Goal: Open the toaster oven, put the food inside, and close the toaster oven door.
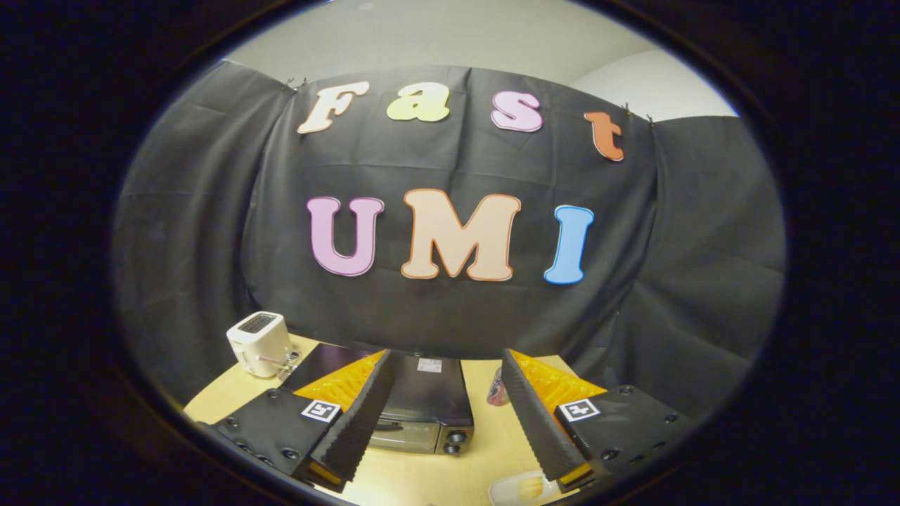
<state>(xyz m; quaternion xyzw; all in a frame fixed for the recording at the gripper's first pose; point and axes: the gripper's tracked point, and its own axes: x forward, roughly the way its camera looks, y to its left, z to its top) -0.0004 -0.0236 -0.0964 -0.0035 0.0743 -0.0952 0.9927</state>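
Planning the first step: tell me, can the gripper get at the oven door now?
Probably yes: the gripper is open and holds nothing, and the oven sits just ahead between its fingers, door shut, facing it.

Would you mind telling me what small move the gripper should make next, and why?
Probably lower the gripper forward toward the toaster oven. Its door looks shut, and the open fingers hang above the oven, holding nothing. The food, seemingly in a white dish by one fingertip, should wait until the door is open.
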